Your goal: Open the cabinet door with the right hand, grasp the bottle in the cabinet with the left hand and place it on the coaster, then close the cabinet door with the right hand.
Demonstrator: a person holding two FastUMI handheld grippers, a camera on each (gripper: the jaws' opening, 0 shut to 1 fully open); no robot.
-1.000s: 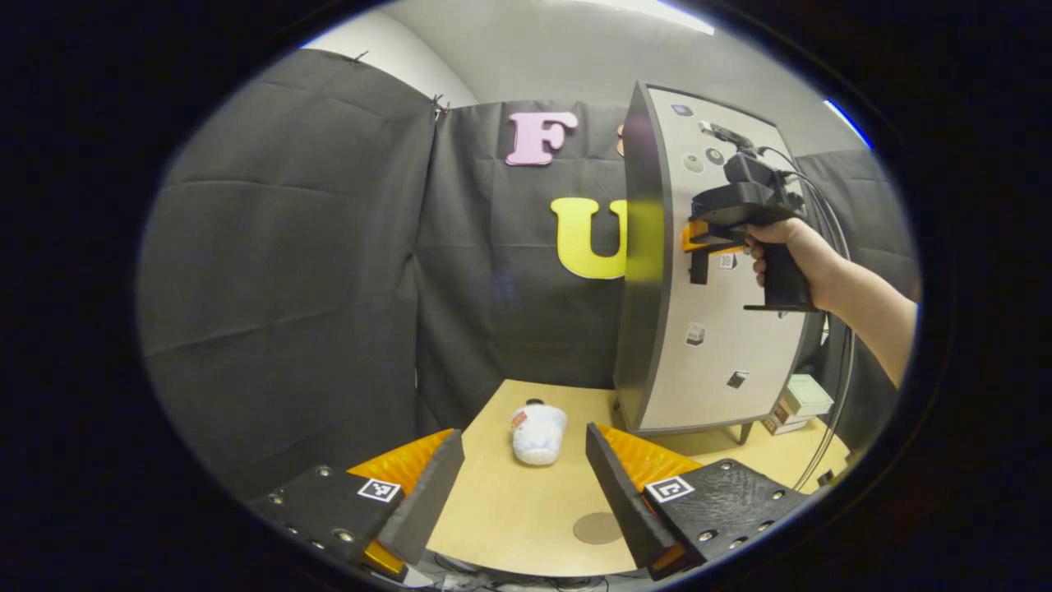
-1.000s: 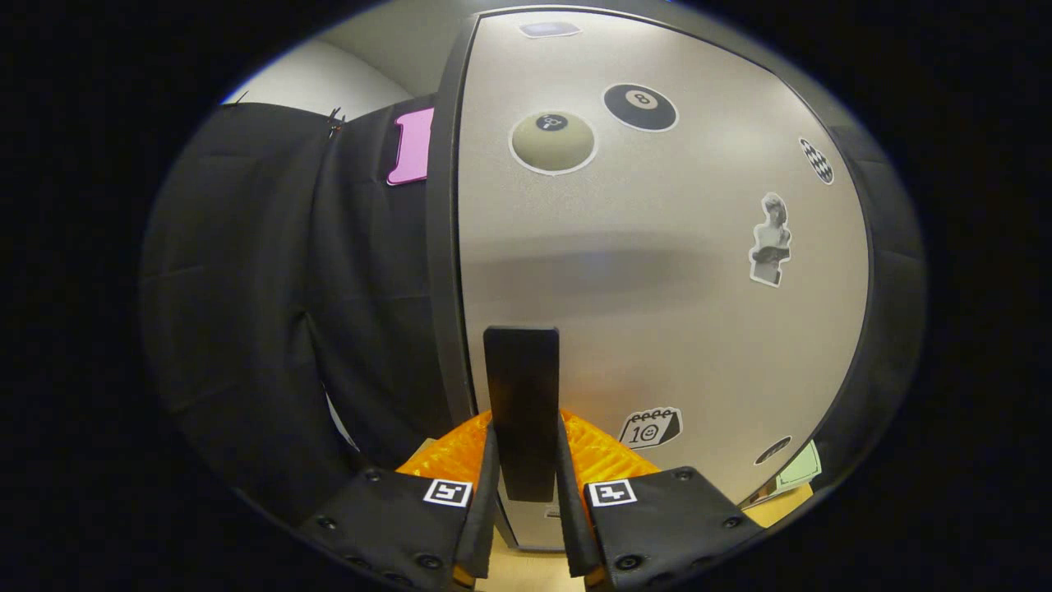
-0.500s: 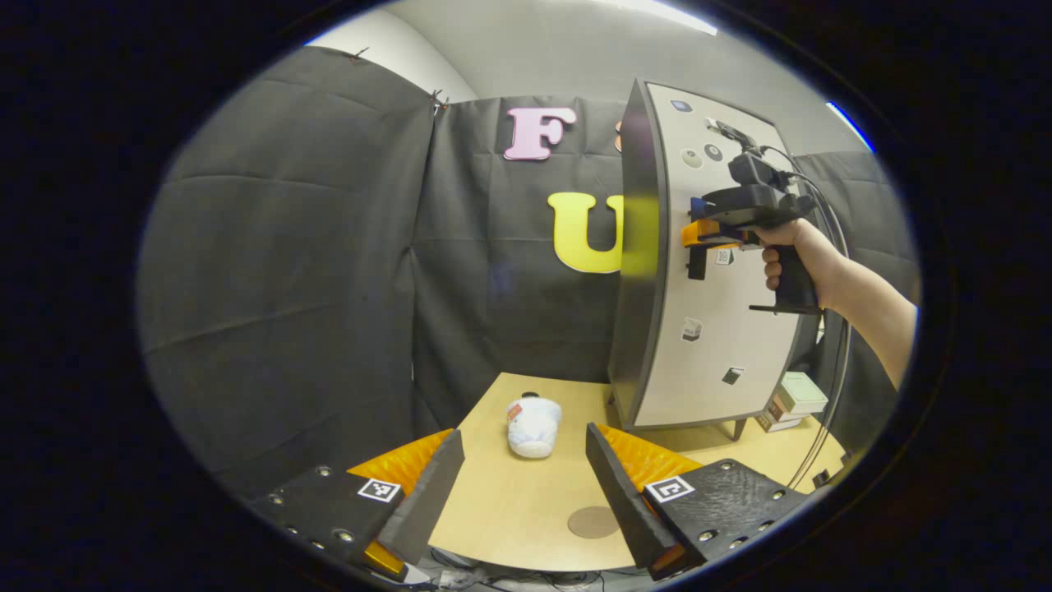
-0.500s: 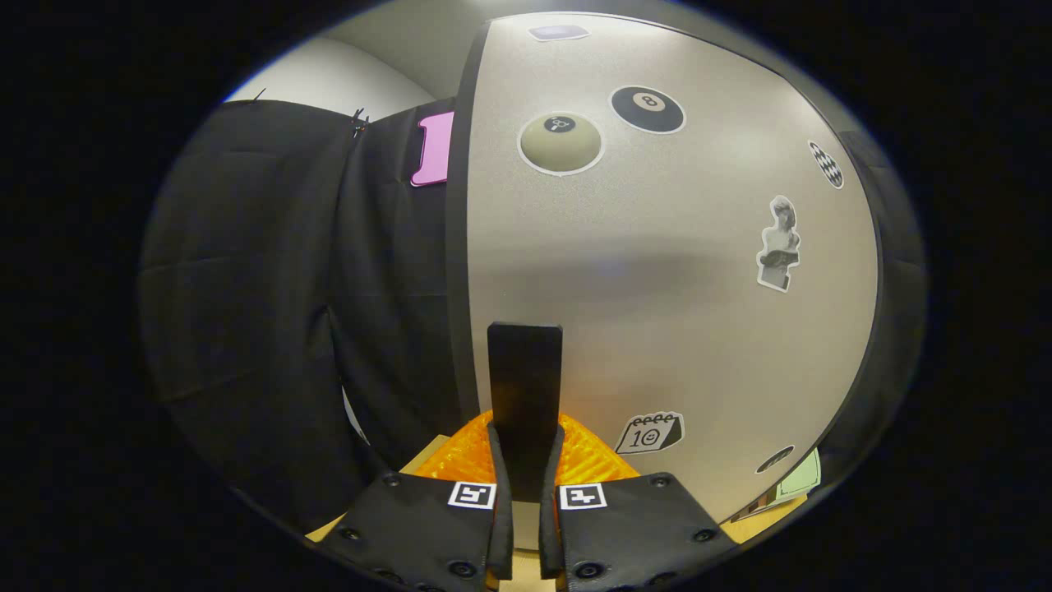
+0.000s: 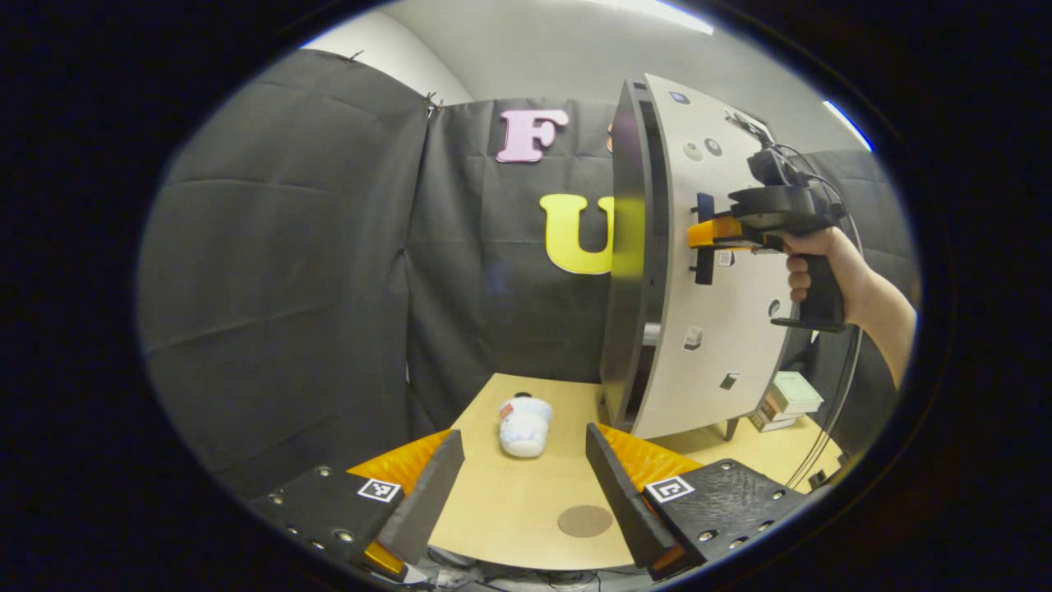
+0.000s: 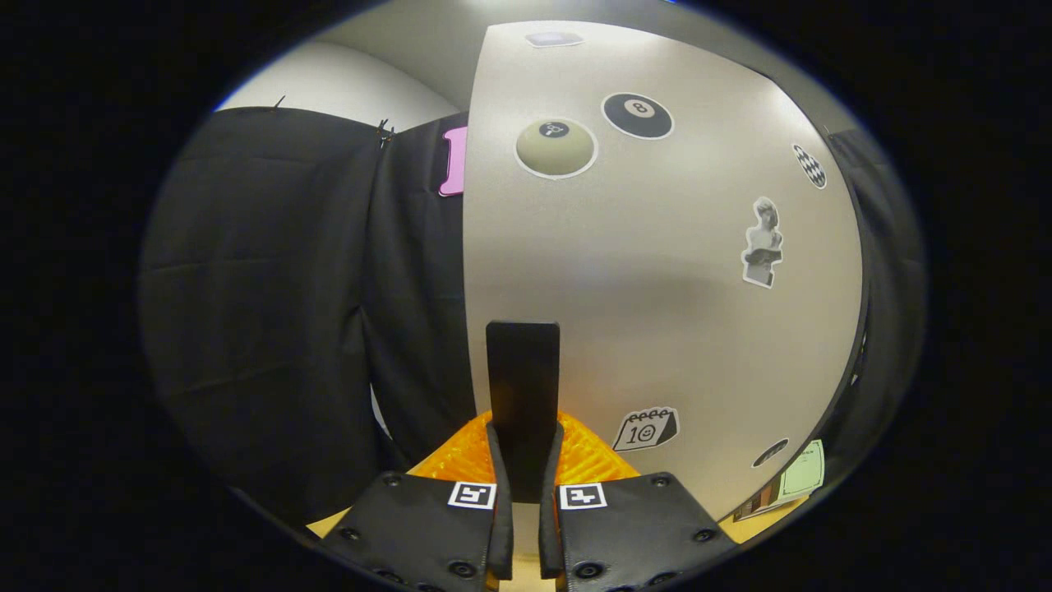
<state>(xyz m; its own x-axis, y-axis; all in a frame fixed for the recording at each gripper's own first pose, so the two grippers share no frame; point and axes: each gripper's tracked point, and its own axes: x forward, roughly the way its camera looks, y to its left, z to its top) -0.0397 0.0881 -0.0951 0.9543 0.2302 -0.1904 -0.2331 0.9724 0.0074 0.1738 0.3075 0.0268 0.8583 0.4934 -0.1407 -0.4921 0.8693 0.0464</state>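
Right tongs (image 6: 526,526) pinch the door handle (image 6: 523,395), left tongs (image 5: 524,485) spread; risk: handle slips out if pull angle drifts off the door (image 6: 657,271) arc.

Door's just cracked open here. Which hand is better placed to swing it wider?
Right. The right gripper is already shut on the door handle, and the door stands slightly ajar. The left gripper hangs open over the table, away from the cabinet.
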